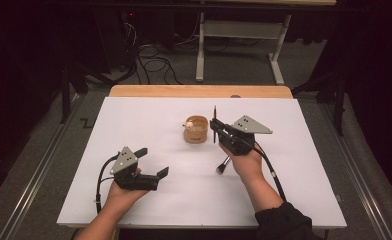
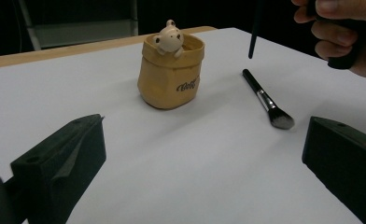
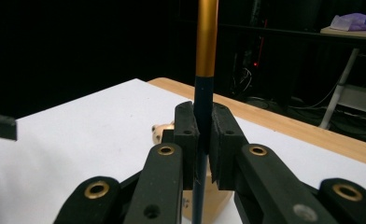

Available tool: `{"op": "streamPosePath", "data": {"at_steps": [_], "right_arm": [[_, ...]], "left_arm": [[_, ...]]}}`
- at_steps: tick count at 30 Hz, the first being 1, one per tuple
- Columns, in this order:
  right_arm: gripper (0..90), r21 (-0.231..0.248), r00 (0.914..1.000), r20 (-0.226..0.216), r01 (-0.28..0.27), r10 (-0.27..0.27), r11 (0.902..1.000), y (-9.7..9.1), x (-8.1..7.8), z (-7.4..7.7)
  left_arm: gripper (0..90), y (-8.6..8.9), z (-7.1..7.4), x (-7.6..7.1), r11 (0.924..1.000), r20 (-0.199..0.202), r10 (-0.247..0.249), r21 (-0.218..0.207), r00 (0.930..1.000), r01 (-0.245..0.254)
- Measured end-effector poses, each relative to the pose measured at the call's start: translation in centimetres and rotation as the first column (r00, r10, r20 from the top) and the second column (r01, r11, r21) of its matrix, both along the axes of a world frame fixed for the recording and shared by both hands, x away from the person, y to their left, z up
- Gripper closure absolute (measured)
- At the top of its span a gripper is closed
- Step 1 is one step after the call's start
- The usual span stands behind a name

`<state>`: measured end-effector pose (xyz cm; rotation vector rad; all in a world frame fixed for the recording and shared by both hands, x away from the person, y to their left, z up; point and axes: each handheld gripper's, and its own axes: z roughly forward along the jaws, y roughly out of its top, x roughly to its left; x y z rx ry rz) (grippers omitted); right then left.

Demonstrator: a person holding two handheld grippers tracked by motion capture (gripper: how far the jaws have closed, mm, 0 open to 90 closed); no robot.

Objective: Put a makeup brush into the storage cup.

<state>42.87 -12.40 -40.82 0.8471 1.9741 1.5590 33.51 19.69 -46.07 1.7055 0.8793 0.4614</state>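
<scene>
While it stands upright between the closed jaws of the right gripper (image 1: pixel 215 131), the thin stick (image 3: pixel 204 88) shows two colours in the right gripper view: a dark blue-black lower length pinched between the pads and a golden-orange length above them, running out of the top of the picture. What kind of tool it is I cannot tell. In the high view it (image 1: pixel 215 122) reads as a slim dark line held clear of the table, just right of the cup, and in the left gripper view its dark lower end (image 2: pixel 254 32) hangs above the white surface.

Just left of that stick sits the tan cup (image 1: pixel 195 129), shaped like a soft paper sack with a rolled rim and dark lettering on its side; a small cream bear figure (image 2: pixel 168 37) peers over the rim. Nearer the person, a makeup brush (image 1: pixel 223 165) lies flat on the white table (image 1: pixel 134 120), with a black handle, a silver ferrule and dark bristles; it lies below the right hand, apart from the cup.

Farther left and near, the left gripper (image 1: pixel 154 161) rests low over the table, jaws spread wide with nothing between them.
</scene>
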Motion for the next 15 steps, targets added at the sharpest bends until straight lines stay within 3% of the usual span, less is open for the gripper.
{"op": "streamPosePath", "data": {"at_steps": [15], "right_arm": [[84.2, 0.033, 1.0, 0.001, -0.003, 0.003, 0.9995, 1.7, 2.7, 1.0]], "left_arm": [[0.4, 0.0, -0.1, 0.0, 0.9999, -0.006, -0.007, -0.011, 1.0, 0.007]]}}
